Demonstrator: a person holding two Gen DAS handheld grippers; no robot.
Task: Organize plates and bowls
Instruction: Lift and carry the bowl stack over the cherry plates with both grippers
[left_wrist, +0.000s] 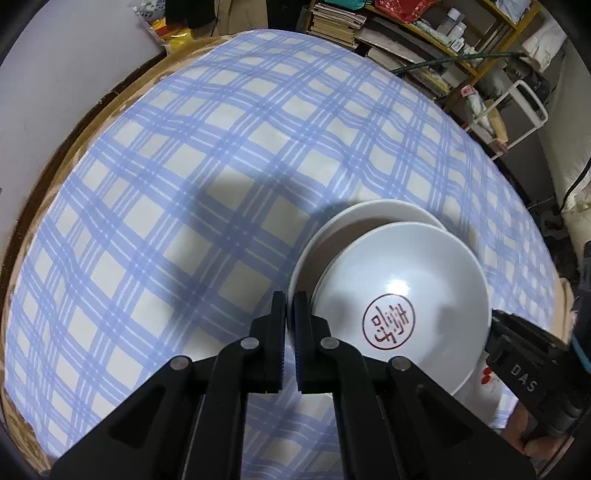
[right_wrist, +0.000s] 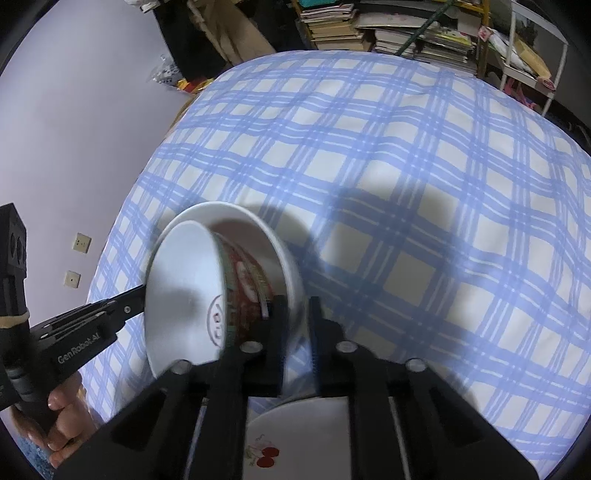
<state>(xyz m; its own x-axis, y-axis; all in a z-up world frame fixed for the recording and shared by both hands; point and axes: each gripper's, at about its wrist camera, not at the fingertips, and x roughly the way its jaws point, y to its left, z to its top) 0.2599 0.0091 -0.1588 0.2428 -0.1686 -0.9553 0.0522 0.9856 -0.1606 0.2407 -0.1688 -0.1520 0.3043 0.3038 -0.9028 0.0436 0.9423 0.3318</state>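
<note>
In the left wrist view my left gripper (left_wrist: 290, 306) is shut on the rim of a plain white bowl (left_wrist: 354, 221). A second white bowl (left_wrist: 413, 295) with a red round stamp inside rests tilted in it. In the right wrist view my right gripper (right_wrist: 298, 306) pinches the rim of the outer white bowl (right_wrist: 273, 243), while the stamped bowl (right_wrist: 181, 291), red-patterned outside, leans steeply inside it. The left gripper (right_wrist: 142, 295) shows at the left, touching the bowls. A white plate (right_wrist: 295, 435) with a cherry print lies just below the bowls.
A blue-and-white checked cloth (left_wrist: 207, 177) covers the round table, whose wooden edge (left_wrist: 92, 110) shows at the left. Shelves of books and boxes (left_wrist: 424, 40) stand beyond the far edge. A wall with sockets (right_wrist: 81, 243) is at the left.
</note>
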